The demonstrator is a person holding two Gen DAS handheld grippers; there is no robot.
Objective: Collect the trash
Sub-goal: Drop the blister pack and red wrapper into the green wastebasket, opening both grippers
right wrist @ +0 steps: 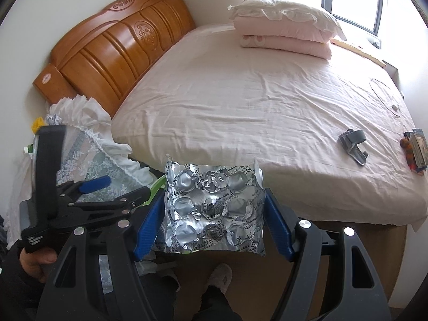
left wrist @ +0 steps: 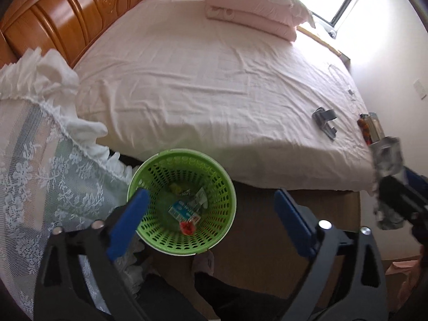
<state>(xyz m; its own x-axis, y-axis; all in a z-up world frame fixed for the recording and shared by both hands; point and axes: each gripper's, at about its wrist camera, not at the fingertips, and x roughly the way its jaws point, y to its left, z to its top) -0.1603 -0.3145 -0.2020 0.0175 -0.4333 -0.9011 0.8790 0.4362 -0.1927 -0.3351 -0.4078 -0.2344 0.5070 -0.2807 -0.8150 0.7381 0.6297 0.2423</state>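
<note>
A green perforated basket point(left wrist: 182, 200) stands on the floor by the bed, with a blue-white carton point(left wrist: 183, 210), a red scrap and other bits inside. My left gripper point(left wrist: 211, 216) hangs over it, open wide, nothing between its blue pads. My right gripper point(right wrist: 214, 227) is shut on a crumpled silver blister pack point(right wrist: 214, 203), held upright just right of the basket, whose rim point(right wrist: 157, 184) peeks out behind it. The left gripper point(right wrist: 120, 188) shows at the left of the right wrist view. In the left wrist view, the pack point(left wrist: 386, 157) sits at the right edge.
On the pink bed sheet point(right wrist: 254, 112) lie a grey strap-like object point(right wrist: 353, 144), a small box with a colourful item point(right wrist: 414, 149) and a thin cable point(right wrist: 385, 93). A lace-covered stand point(left wrist: 40, 174) is left of the basket. Slippered feet point(right wrist: 220, 276) stand below.
</note>
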